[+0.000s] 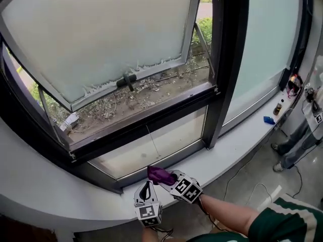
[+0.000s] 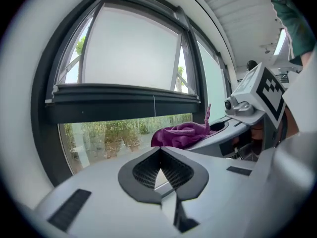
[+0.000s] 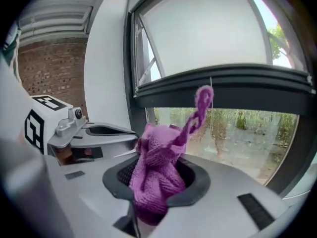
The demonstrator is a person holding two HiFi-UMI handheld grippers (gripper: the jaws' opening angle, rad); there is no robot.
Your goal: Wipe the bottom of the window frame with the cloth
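Note:
A purple cloth is bunched between the jaws of my right gripper, which is shut on it just above the white sill. In the right gripper view the cloth fills the jaws and one twisted corner sticks up. My left gripper is close beside it on the left, shut with nothing in it; its pads meet. Both point at the dark bottom rail of the window frame, below the lower pane. From the left gripper view the cloth shows to the right.
The upper sash is swung open outward, with a stay arm at its left. A dark mullion stands to the right. A blue object and small bottles lie far along the sill. A person stands at right; cables lie on the floor.

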